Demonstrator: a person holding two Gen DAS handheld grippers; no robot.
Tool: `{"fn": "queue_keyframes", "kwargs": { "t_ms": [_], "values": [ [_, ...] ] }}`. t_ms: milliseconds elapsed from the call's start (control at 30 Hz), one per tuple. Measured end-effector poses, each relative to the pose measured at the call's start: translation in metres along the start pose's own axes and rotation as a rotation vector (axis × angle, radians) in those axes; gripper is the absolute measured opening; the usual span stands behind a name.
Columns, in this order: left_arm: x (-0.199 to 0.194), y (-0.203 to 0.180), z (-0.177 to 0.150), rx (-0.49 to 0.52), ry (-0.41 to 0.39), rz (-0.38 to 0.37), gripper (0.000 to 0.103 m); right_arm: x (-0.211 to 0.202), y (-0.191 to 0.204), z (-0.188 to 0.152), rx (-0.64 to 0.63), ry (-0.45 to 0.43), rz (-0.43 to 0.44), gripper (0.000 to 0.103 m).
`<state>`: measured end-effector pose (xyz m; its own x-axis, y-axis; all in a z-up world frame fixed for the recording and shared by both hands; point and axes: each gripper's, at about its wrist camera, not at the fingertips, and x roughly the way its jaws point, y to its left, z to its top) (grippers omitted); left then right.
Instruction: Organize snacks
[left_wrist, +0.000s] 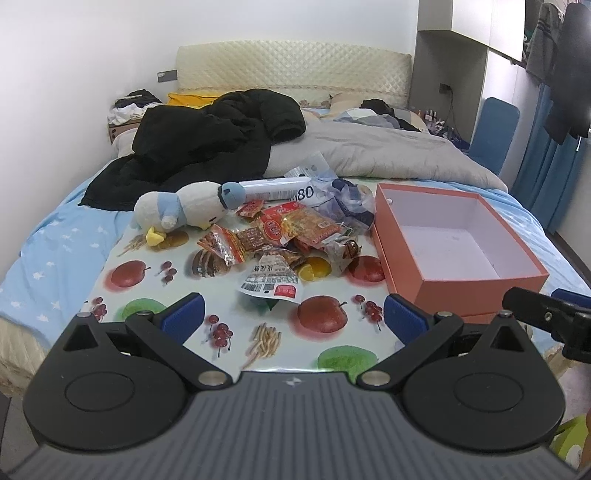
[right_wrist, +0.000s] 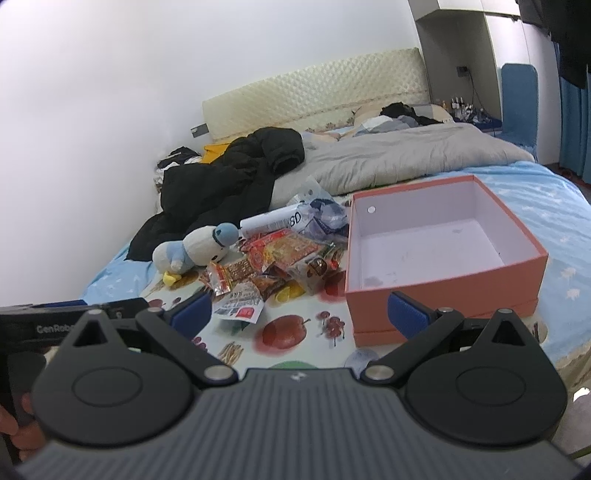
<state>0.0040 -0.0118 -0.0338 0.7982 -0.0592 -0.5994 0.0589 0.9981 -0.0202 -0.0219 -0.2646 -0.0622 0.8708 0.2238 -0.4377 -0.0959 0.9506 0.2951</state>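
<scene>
A heap of snack packets (left_wrist: 280, 236) (right_wrist: 273, 266) lies on a fruit-print mat (left_wrist: 147, 295) (right_wrist: 295, 332) spread on the bed. A white packet with a red label (left_wrist: 271, 282) (right_wrist: 240, 304) lies nearest me. To the right of the heap stands an open orange box (left_wrist: 480, 288) (right_wrist: 443, 291) with a white inside and nothing in it. My left gripper (left_wrist: 293, 314) hovers open above the mat's near edge, short of the heap. My right gripper (right_wrist: 299, 312) is open too, between the heap and the box's near corner. Neither holds anything.
A white and blue plush toy (left_wrist: 184, 210) (right_wrist: 195, 251) and a white tube (left_wrist: 277, 188) (right_wrist: 269, 221) lie behind the snacks. Further back are a black jacket (left_wrist: 207, 144), a grey quilt (left_wrist: 388, 155) and crumpled clear bags (left_wrist: 343, 199). A blue chair (left_wrist: 493, 129) stands right of the bed.
</scene>
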Motion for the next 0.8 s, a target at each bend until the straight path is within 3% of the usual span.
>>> {"fn": "queue_keyframes", "kwargs": {
  "t_ms": [800],
  "values": [
    [-0.0033,0.001,-0.0077,-0.009,0.002,-0.007,0.103,0.0004,0.0036,-0.0015,-0.017,-0.002,0.015,0.103]
  ]
}}
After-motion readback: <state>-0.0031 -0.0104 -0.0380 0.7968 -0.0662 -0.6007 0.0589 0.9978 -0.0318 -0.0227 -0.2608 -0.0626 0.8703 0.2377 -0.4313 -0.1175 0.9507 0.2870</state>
